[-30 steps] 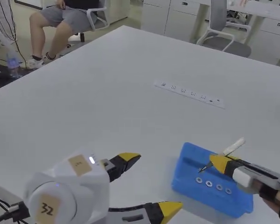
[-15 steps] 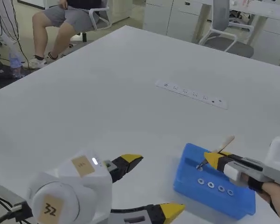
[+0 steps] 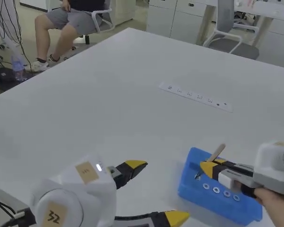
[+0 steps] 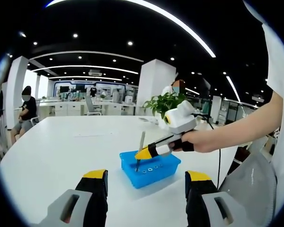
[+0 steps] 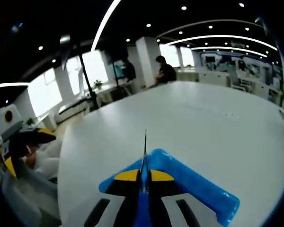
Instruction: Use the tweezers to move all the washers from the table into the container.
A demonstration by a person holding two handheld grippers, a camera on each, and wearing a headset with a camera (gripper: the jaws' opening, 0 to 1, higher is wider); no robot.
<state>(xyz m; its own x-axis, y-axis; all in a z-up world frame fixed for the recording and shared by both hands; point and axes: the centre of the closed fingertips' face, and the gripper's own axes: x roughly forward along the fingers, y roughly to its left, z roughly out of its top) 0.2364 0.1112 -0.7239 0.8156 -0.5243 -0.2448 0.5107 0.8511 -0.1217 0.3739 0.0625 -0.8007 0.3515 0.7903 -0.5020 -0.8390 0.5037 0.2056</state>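
The big white worktop (image 3: 109, 94) is smooth. The blue container (image 3: 213, 204) sits on it near my edge, so it could slide if I knock it.

My left tongs (image 3: 161, 191) are spread wide and hold nothing. They hang just left of the container. If I swing them that way, they could bump it.

My right tongs (image 3: 207, 168) are pressed tight on the tweezers (image 3: 217, 151), right over the container. If I loosen my squeeze, the thin tweezers could twist or slip out.

The tweezers are long and thin, and their long line leans. The back end is up and away from me. The sharp tip points down into the container, near its left end.

Four washers (image 3: 216, 190) lie in a row in the container. I can't tell if the tip pinches one more, because it is too small to see. If it does, a shake could drop it onto the worktop.
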